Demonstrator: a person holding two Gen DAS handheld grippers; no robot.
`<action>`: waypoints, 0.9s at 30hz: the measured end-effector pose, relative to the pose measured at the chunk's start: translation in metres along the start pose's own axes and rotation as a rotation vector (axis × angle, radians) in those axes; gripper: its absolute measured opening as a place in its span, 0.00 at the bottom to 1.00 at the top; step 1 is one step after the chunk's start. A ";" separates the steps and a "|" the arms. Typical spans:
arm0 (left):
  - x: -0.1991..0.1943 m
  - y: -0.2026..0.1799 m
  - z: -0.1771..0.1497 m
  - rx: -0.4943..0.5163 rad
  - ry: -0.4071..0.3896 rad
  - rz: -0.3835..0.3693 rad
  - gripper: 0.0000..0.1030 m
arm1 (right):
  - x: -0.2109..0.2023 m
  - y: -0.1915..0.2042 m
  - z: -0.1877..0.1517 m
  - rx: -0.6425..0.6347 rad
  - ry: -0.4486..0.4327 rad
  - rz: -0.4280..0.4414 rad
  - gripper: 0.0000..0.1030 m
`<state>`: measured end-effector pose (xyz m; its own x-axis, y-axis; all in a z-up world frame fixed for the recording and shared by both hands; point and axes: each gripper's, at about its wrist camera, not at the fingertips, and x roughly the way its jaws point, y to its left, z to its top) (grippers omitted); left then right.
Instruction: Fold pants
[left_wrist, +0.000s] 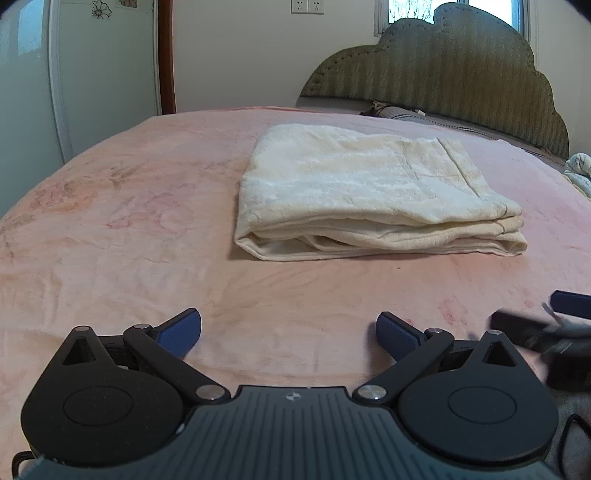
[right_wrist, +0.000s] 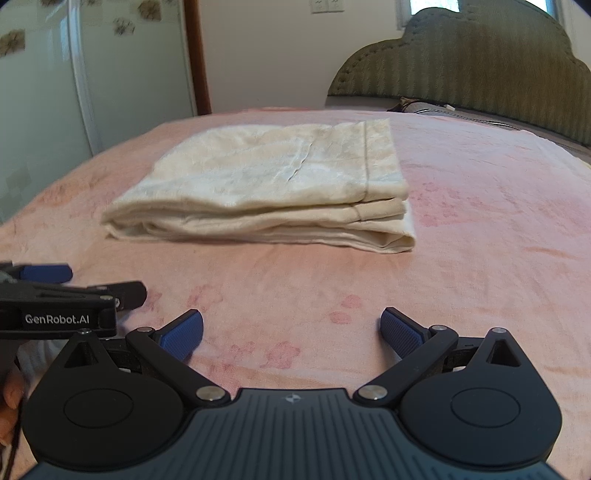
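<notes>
cream pants (left_wrist: 369, 192) lie folded on my pink blanket (left_wrist: 129, 221); left gripper (left_wrist: 288, 332) and right gripper (right_wrist: 291, 332) both spread, empty.

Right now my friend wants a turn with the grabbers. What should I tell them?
Left gripper: open, holding nothing, low over the pink blanket.
Right gripper: open, holding nothing, beside the left one.
Cream pants: lying ahead of both grippers on the blanket, folded into a flat, layered stack.
Done: the folding looks finished.
Left: maybe just square up the slightly uneven edges; otherwise nothing.
</notes>
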<state>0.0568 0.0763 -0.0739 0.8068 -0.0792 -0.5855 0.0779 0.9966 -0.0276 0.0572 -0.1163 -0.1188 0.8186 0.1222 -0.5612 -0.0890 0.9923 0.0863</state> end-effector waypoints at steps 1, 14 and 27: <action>-0.003 0.002 0.001 -0.003 -0.011 0.006 0.99 | -0.007 -0.006 0.002 0.040 -0.018 0.005 1.00; -0.006 0.028 0.022 -0.087 -0.026 0.007 0.99 | -0.056 -0.063 0.044 0.186 -0.172 0.012 1.00; 0.016 0.010 0.006 0.011 0.024 0.047 1.00 | 0.021 -0.007 0.014 -0.070 0.018 -0.069 1.00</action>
<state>0.0742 0.0847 -0.0783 0.7956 -0.0315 -0.6050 0.0465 0.9989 0.0092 0.0834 -0.1210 -0.1196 0.8141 0.0530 -0.5784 -0.0725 0.9973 -0.0106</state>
